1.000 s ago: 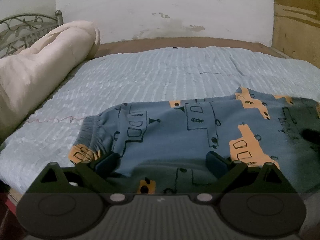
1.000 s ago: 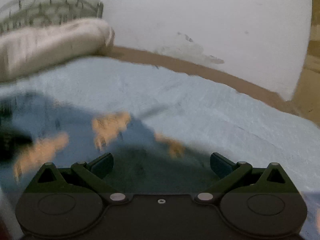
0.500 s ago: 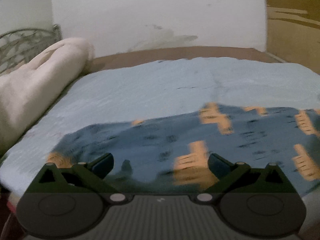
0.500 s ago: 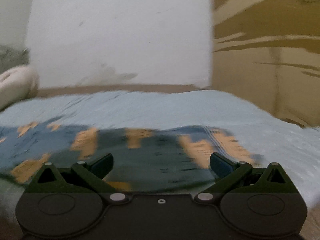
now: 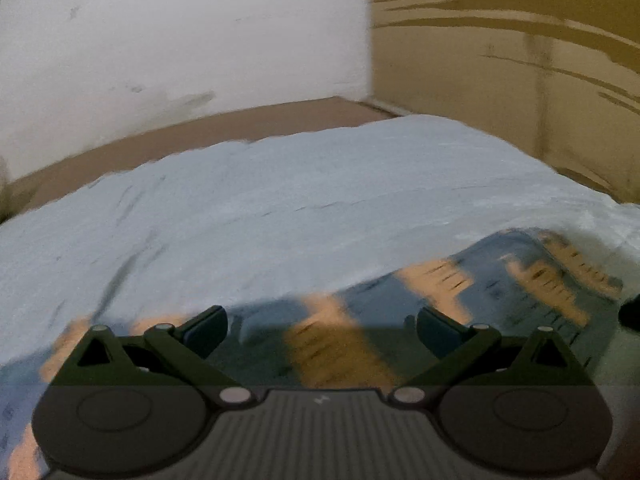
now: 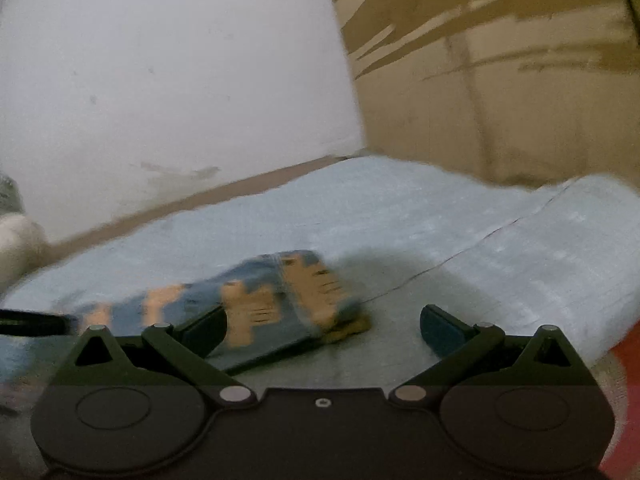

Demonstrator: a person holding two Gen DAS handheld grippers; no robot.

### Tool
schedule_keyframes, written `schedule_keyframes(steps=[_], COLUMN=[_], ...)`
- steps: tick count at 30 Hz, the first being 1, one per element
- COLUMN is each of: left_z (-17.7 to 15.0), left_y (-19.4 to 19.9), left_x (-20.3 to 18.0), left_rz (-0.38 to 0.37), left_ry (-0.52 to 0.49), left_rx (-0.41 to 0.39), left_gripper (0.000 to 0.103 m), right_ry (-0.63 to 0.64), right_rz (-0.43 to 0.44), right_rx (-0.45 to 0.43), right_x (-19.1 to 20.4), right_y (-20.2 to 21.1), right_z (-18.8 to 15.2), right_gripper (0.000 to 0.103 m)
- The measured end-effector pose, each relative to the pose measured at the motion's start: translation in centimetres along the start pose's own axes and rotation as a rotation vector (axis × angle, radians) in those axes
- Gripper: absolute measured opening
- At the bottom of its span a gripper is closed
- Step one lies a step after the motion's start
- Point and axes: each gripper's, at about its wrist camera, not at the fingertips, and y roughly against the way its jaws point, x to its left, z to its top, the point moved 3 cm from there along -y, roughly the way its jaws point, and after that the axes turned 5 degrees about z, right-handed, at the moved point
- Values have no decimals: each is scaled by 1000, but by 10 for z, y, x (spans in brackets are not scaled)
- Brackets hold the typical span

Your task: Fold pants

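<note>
Blue pants with orange truck prints [image 5: 460, 300] lie flat on the light blue bedspread [image 5: 280, 216], running from lower left to right in the blurred left wrist view. My left gripper [image 5: 322, 326] is open and empty, just above the pants' near edge. In the right wrist view the pants' right end [image 6: 280, 292] lies on the bed, with an orange-lined edge showing. My right gripper [image 6: 324, 326] is open and empty, its left finger [image 6: 204, 328] over that end and its right finger over bare bedspread.
A white wall [image 5: 180, 48] and a brown bed frame edge [image 5: 200, 128] lie behind the bed. A tan wooden panel [image 6: 500, 80] stands at the right. A cream rolled blanket [image 6: 16, 240] shows at far left. The bedspread's right edge [image 6: 560, 248] drops off.
Both grippers have swung to the right along the bed. The rolled blanket has left the left wrist view, and the pants' right end has come under the right gripper. Both stayed open.
</note>
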Motion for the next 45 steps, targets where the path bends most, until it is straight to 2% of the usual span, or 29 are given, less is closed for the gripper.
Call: schedule_keyframes(steps=[3,5,11,15,19,21,22,24,26,30,33,37,38,41,45], left_z=[15,20,21,13,9,7,7,8,11,18,22,26,27,29,33], left_y=[-20,-32,-55,-63,-73,-75,-75,-71,-65,-49,-37,-24,-21,-16,-9], left_x=[-24,-36,-59,-63,-56,-57,-57,-56,-53,-39,-29,-19,-16,-9,6], left_rz=[-29,-42,-40,-44,-69,-67,-65,-60,-58,-108,-180,-318,-353,-440,-504], left_ry=[-37,-49,-54,-47,-14,-17,-18,-17,2,70,146,262,288,356,446], left_rx=[-5,1,41,86,140,140,139,142,159,194,208,234,243,253,251], left_gripper=[102,102,102,102,103,103,103,103,102,102,102,102,102,102,102], right_ry=[-90,-125,-185,-216,-291,-310,-309,-265,-206,-282,-324,-178,-136,23,275], right_rz=[117,141,67,23,7,8,4,-37,-93,-78,-77,-148,-161,-210,-196], right_rx=[41,69,170,146,90,81,91,117,139,96,68,76,76,60,15], right_x=[-1,-2,0,1,-6,-7,-7,-5,-7,-13,-16,0,5,29,72], right_y=[7,7,-12,-20,-15,-13,-14,-20,-27,-27,-25,-29,-30,-32,-28], right_z=[4,8,14,12,12,13,13,11,8,7,8,9,9,11,15], right_gripper=[102,102,100,96,79,68,59,53,40,40,39,30,24,17,14])
